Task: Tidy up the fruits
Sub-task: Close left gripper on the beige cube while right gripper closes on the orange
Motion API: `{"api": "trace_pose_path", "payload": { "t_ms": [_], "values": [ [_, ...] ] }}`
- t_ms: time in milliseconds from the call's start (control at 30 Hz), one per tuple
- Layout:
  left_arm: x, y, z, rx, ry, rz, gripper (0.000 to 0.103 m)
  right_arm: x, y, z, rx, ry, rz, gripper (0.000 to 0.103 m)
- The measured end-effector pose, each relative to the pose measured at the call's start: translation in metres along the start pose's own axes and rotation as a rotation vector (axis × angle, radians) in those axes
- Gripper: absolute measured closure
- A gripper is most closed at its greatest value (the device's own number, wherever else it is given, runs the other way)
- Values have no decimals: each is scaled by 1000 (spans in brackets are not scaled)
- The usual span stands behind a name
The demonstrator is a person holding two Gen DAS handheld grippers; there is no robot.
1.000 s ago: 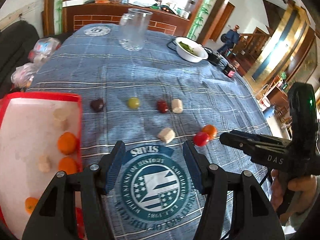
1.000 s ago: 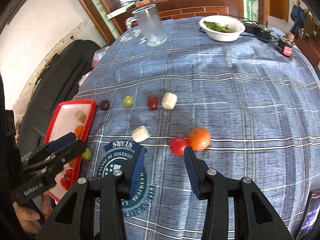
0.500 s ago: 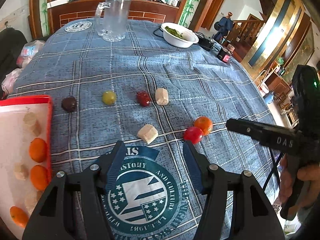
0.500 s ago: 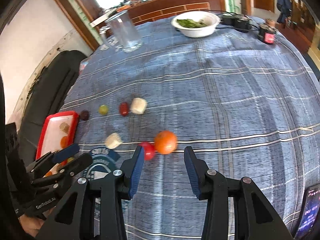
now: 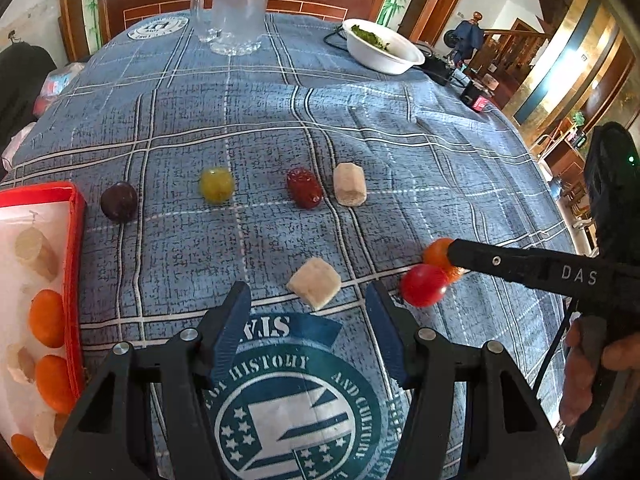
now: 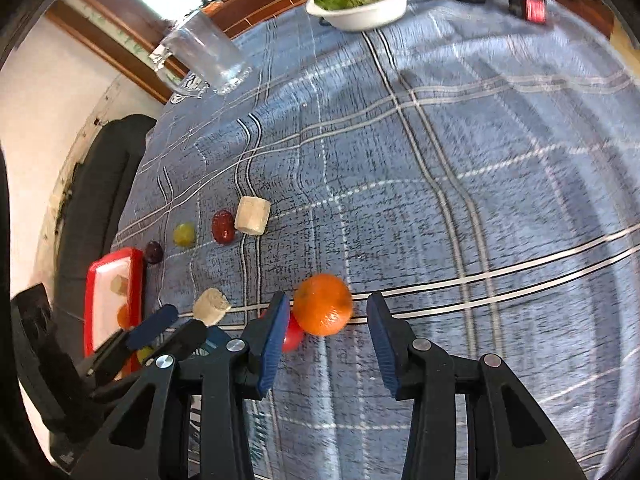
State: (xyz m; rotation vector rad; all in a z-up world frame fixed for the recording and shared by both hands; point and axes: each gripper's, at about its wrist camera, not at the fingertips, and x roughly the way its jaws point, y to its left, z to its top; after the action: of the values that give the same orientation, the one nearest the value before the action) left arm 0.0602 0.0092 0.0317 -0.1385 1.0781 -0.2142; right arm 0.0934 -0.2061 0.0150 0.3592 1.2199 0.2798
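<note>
My right gripper (image 6: 328, 312) is open, its jaws on either side of a small orange (image 6: 323, 304) on the blue checked cloth; a red tomato (image 6: 292, 334) lies by its left finger. In the left wrist view the right gripper (image 5: 454, 256) reaches the orange (image 5: 436, 254) and tomato (image 5: 424, 285). My left gripper (image 5: 308, 312) is open and empty just before a pale cube (image 5: 315, 283). Farther off lie a dark plum (image 5: 119, 201), a green grape (image 5: 216, 185), a red date (image 5: 304, 187) and another pale piece (image 5: 350, 184). A red tray (image 5: 76, 240) at left holds oranges and pale pieces.
A glass mug (image 5: 236, 4) and a white bowl of greens (image 5: 382, 46) stand at the table's far side. A black charger and cable (image 5: 476, 94) lie at the far right edge. A dark sofa (image 6: 100, 184) is beyond the table's left side.
My right gripper has moved forward and down until its jaws flank the orange. My left gripper has moved right and forward, away from the tray, toward the pale cube.
</note>
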Motion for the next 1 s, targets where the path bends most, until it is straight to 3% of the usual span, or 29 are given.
{"api": "trace_pose_path", "payload": {
  "t_ms": [133, 300, 400, 500, 700, 1000],
  "values": [
    [8, -2, 2, 7, 20, 5, 49, 13, -3, 0, 44, 28, 19, 61],
    [20, -9, 3, 34, 48, 6, 68, 19, -5, 3, 74, 40, 26, 61],
    [24, -12, 4, 44, 56, 14, 74, 20, -3, 5, 67, 48, 8, 62],
    [23, -14, 4, 45, 59, -4, 75, 23, 0, 6, 67, 43, -4, 68],
    [18, -15, -2, 47, 53, -21, 75, 19, 2, 6, 70, 38, 1, 68],
    [-18, 0, -5, -3, -12, -48, 75, -12, 29, 4, -56, -23, 6, 69]
  ]
}}
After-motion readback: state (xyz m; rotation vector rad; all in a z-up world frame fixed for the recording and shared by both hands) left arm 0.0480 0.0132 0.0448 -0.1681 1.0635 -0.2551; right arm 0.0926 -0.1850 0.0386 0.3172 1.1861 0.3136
